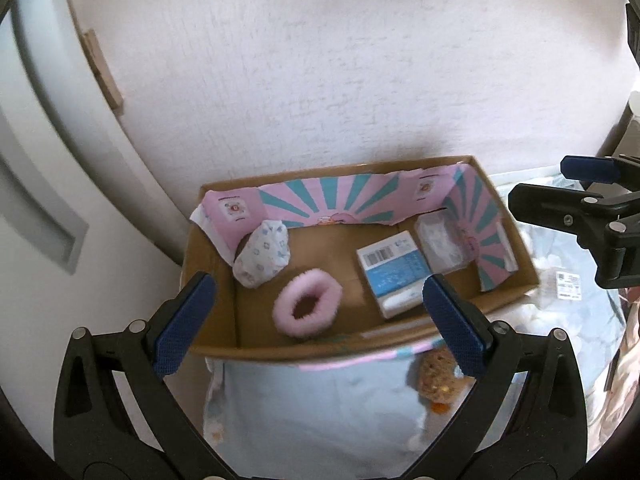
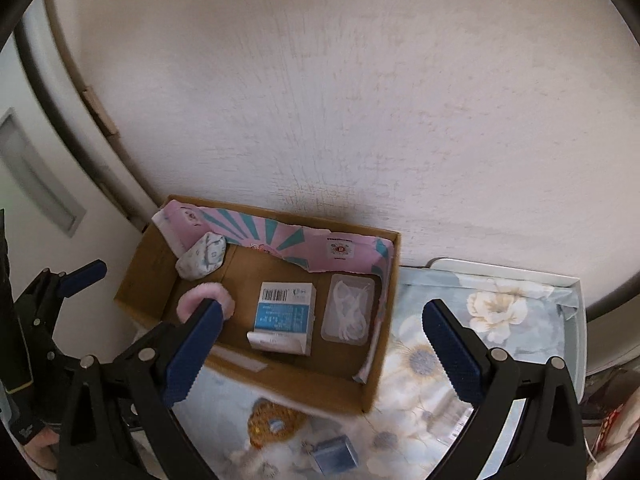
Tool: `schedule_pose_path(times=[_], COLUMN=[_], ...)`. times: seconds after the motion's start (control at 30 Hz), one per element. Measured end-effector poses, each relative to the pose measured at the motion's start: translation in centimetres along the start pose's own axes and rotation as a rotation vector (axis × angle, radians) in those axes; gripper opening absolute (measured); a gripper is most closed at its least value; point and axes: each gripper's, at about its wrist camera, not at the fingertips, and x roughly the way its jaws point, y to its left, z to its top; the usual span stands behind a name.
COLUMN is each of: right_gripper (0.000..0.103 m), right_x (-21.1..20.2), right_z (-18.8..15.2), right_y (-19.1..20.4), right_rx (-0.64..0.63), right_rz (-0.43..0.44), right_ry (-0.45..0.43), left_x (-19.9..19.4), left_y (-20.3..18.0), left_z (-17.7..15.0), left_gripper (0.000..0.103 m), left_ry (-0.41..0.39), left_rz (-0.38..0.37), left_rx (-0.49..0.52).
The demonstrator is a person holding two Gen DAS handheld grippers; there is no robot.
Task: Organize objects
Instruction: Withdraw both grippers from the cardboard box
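A white textured wall (image 1: 340,60) is filling the upper part of both views, and a floral, pale blue cloth (image 2: 432,360) is covering the surface below it. A shallow cardboard box (image 1: 208,272) is sitting on that cloth with its far side against the wall; a pink and teal printed liner (image 1: 340,200) is standing along its back and side walls.

Inside the box, a blue and white carton (image 2: 286,312) with a barcode is lying flat near the middle, and a clear plastic packet (image 2: 348,312) of white items is lying just beside it, toward the right wall. A white patterned cloth bundle (image 1: 262,252) is leaning in the back left corner. A pink fluffy ring (image 1: 306,306) is resting on the box floor between the bundle and the carton.

The left gripper (image 1: 320,320) is hovering over the near edge of the box, its jaws spread wide and gripping nothing. The right gripper (image 2: 320,348) is doing likewise above the box's near right part — jaws released, nothing between them.

Outside the box, on the cloth near its front wall, a brown speckled round item (image 2: 272,424) is lying, and a small blue box (image 2: 334,454) is sitting near it — both are blurred.
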Motion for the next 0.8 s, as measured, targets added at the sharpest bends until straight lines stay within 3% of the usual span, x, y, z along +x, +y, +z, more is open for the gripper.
schedule_pose_path(times=[0.2,0.33,0.57,0.8], right_gripper=[0.1,0.1,0.1,0.1], right_x=[-3.9,-6.5,-8.5,-8.3], right_z=[-1.7,-3.4,-6.8,-10.4], right_y=[-0.7,-1.5,-2.1,-3.3], right_rx=[-0.066,-0.104,-0.205,-0.249], right_rz=[-0.009,0.044,0.073,0.136], right_ry=[-0.074,-0.129,-0.144,-0.136], left_x=[-3.3,-4.8,-6.6,-6.0], left_y=[-1.5,-2.5,-4.3,-5.7], left_z=[-1.1,-2.1,-4.0,-6.2], left_gripper=[0.103,0.103,0.103,0.103], left_ry=[-0.046,-0.065,-0.083,-0.065], left_rz=[0.004,0.009,0.022,-0.015], left_rx=[-0.036,-0.066,-0.1,-0.137])
